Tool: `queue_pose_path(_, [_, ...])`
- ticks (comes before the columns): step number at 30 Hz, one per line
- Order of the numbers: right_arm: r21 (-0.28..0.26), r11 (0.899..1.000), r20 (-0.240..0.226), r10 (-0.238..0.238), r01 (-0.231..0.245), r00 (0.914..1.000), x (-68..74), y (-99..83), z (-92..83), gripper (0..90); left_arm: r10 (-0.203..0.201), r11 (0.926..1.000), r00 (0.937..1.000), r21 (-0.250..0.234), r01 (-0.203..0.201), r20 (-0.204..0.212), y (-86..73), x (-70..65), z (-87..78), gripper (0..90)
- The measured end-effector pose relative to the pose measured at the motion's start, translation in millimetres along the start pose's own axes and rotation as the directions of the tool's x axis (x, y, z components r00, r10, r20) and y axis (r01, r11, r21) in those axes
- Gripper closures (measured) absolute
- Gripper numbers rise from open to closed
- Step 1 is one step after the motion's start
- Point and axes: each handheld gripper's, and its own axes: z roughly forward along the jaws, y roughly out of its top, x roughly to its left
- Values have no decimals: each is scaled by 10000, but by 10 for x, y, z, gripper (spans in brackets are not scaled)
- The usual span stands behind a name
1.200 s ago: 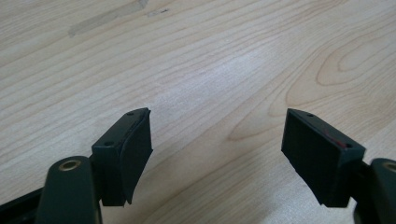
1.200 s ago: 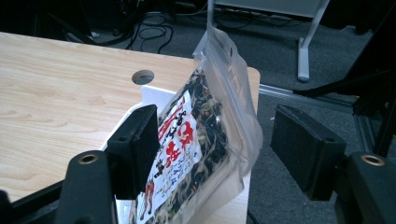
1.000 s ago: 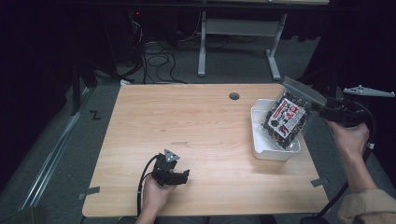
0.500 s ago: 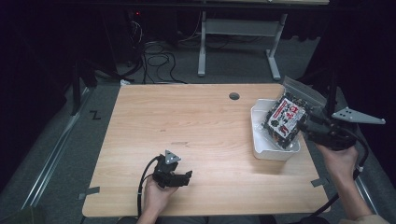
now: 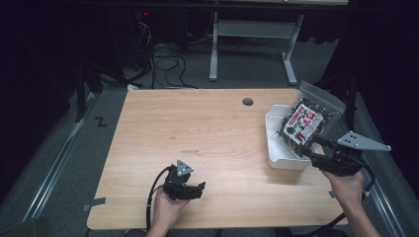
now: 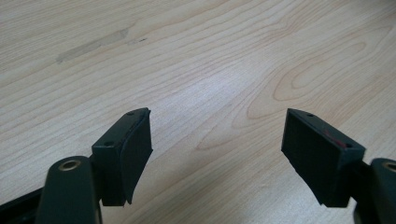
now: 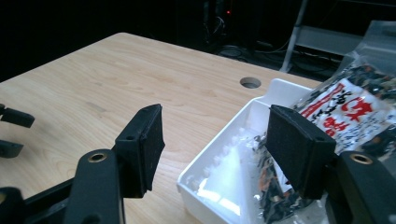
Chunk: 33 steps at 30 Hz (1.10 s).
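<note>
High view: a clear plastic packet of dark dried food with a red-and-white label (image 5: 305, 120) leans tilted in a white rectangular plastic bin (image 5: 279, 148) at the right edge of the light wooden surface (image 5: 207, 128). The right tongs (image 5: 307, 150) hang spread at the bin's near corner, gripping nothing. The left tongs (image 5: 198, 190), also spread and empty, rest low near the front edge.

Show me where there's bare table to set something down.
Bare wood runs from the table's left edge to the white bin, behind the left gripper. It is crowded at the right edge: the snack bag and right gripper.
</note>
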Motion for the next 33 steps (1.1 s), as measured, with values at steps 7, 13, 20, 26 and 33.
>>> queue_pose_path(7, [-45,10000,-250,56,-57,9997,64,-57,1,372,74,10000,10000,-5,-74,18,0,-11,-3,249])
queue_pose_path(13, [-25,10000,-412,-31,30,9991,123,-79,3,367,80,10000,10000,24,-80,21,2,-16,2,248])
queue_pose_path(20, [-48,9998,-668,-171,168,9976,217,-84,12,362,79,10000,10000,14,-79,31,2,-16,3,248])
queue_pose_path(26, [-54,9991,-853,-427,423,9954,313,-83,53,353,123,9999,9999,6,-123,32,2,-27,6,248])
queue_pose_path(33, [123,9982,-1059,-577,593,9927,386,-102,130,348,119,9999,9999,26,-119,58,3,-30,12,249])
